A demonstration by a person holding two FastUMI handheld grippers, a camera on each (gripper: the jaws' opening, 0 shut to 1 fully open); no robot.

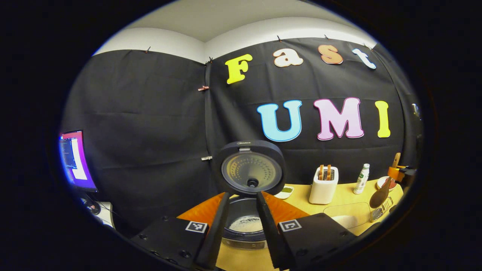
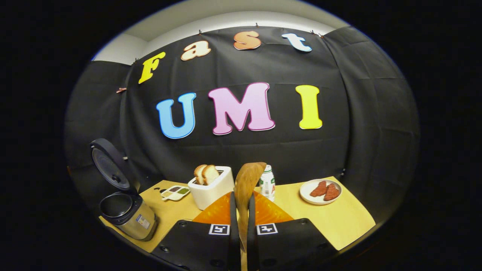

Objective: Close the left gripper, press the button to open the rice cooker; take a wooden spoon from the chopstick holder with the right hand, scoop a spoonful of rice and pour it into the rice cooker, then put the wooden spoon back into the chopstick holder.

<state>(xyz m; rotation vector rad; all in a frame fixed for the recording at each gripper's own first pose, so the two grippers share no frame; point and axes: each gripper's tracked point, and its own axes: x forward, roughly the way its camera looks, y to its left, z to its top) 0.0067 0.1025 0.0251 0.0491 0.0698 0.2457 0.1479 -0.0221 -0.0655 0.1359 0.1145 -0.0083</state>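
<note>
1. Left gripper [image 1: 243, 241]: in the left gripper view its fingers stand a moderate gap apart with nothing between them, poised just above the near rim of the rice cooker [image 1: 244, 226].
2. Rice cooker: the lid [image 1: 250, 167] stands upright and open at the far side. White rice [image 1: 246, 224] lies in the inner pot. In the right gripper view the cooker [image 2: 128, 214] sits at the near left corner of the worktop [image 2: 339, 222].
3. Right gripper [image 2: 241, 226]: in the right gripper view both fingers are closed down on the wooden spoon [image 2: 246, 184], gripping its handle; the bowl rises above the fingertips, tilted slightly right. In the left gripper view the spoon [image 1: 379, 196] hangs bowl-down at the far right, above a clear container [image 1: 348, 214] holding something white.
4. Orange mat [image 2: 263, 210]: lies on the worktop just beyond the right gripper's fingers.
5. Toaster [image 2: 211, 186]: white, with two bread slices upright in its slots, behind the mat.
6. Small sauce dish [image 2: 175, 192]: left of the toaster, between it and the cooker.
7. Bottle [image 2: 267, 182]: white with green label, upright, just right of the toaster.
8. Plate [image 2: 320, 192]: on the right of the worktop, carrying two reddish pieces.
9. Monitor [image 1: 75, 160]: lit, far left in the left gripper view, off the worktop.
</note>
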